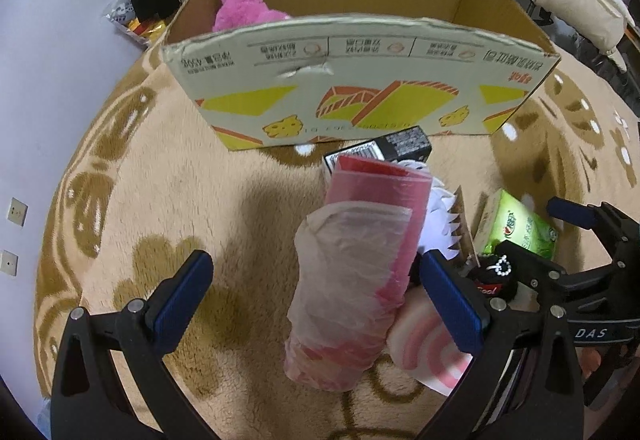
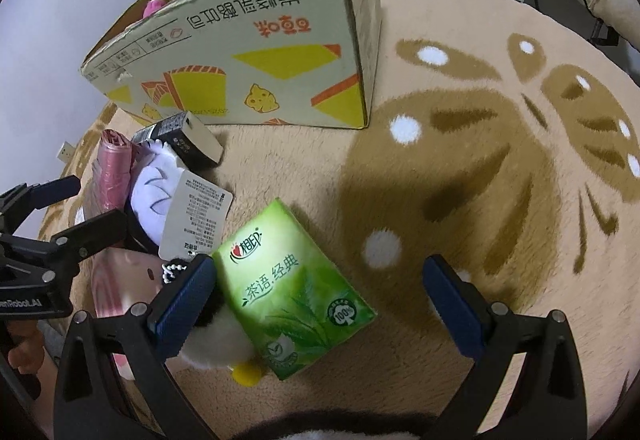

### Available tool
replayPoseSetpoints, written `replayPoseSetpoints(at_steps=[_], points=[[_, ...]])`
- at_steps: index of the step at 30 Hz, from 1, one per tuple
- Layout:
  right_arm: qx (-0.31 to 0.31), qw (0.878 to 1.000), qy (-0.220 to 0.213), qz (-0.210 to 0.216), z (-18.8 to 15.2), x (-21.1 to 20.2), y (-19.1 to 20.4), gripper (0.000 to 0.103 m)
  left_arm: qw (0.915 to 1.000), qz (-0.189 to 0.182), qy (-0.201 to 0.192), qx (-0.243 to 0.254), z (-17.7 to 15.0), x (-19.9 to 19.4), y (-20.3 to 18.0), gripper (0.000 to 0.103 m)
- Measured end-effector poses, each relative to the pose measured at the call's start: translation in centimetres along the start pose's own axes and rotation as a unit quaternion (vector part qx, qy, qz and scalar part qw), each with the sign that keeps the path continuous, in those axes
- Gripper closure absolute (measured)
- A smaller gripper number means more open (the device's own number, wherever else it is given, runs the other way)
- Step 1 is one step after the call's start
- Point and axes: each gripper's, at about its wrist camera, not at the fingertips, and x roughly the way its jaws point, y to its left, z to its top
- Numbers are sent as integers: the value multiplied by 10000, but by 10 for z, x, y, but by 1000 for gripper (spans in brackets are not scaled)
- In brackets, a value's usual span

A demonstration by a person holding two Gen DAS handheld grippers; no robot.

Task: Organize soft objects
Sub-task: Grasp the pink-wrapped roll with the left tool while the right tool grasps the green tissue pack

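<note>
Left gripper [image 1: 316, 304] jaws spread around pink bag roll [image 1: 356, 272], frame centre; right gripper [image 2: 320, 304] jaws spread over green tissue pack [image 2: 296, 288], lower centre.

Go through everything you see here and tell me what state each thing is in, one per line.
Left gripper: open, straddling the pink roll.
Right gripper: open, over the tissue pack.
Pink bag roll: lying on the rug, loose end partly unwound.
Green tissue pack: sealed, flat on the rug.
Cardboard box: open-topped, rim torn.
Pink plush: inside the box.
Black carton: closed, lying by the box.
</note>
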Motion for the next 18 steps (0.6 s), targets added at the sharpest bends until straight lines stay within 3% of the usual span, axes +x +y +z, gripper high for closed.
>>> replayPoseSetpoints(at_steps=[18], points=[[-64, 9999, 91, -75, -4, 12, 9, 0, 9995, -160, 209, -202, 1, 13, 8, 1]])
